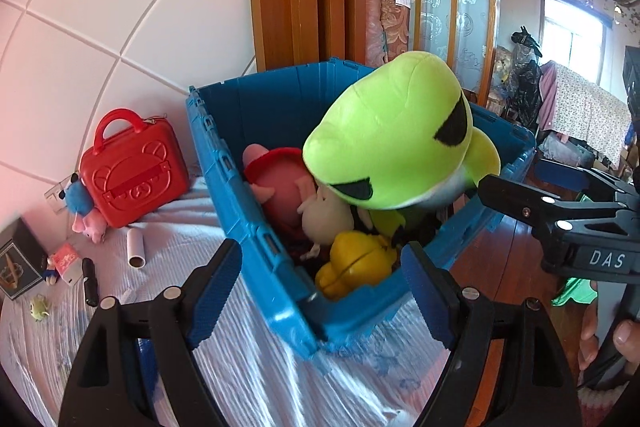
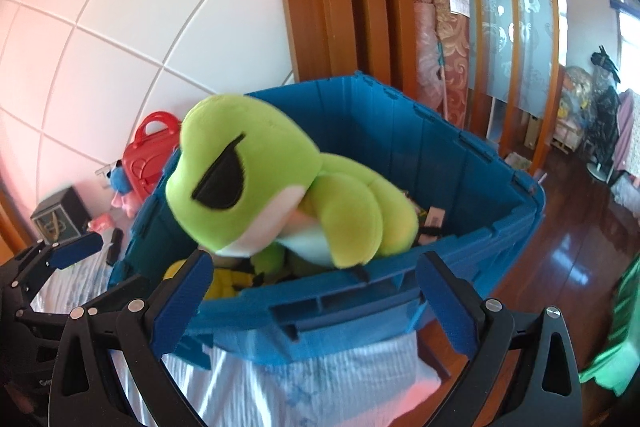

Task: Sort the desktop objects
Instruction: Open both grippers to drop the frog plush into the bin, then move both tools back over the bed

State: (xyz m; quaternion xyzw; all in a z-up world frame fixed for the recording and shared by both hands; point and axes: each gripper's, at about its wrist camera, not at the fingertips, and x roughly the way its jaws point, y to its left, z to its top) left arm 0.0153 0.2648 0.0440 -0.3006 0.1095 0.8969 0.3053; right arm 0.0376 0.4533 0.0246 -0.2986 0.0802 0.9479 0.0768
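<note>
A: Where's the green frog plush (image 2: 280,195)?

B: It sits on top of the pile inside the blue crate (image 2: 440,155), head leaning toward the crate's left wall and hind end toward the right. In the left wrist view its head (image 1: 392,135) stands above the crate's rim.

A: Is either claw holding it?

B: No. The right gripper (image 2: 316,291) has its jaws spread wide, with the near wall of the crate between the blue pads (image 2: 182,303), and nothing is clamped. It is pitched down at the crate from the near side, just short of the frog.

A: And the left?

B: The left gripper (image 1: 320,291) is spread just as wide, straddling a near corner of the crate and gripping nothing. From the right wrist view it shows at the far left edge, beside the crate.

A: What else is in the crate?

B: A pink pig plush (image 1: 280,183), a cream plush (image 1: 328,223) and a yellow toy (image 1: 356,263), all below the frog.

A: Outside it?

B: On the pale bedspread (image 1: 168,259) stand a red toy suitcase (image 1: 134,175), a small blue-and-pink plush (image 1: 82,207) touching it and a white roll (image 1: 136,247) near them.
</note>
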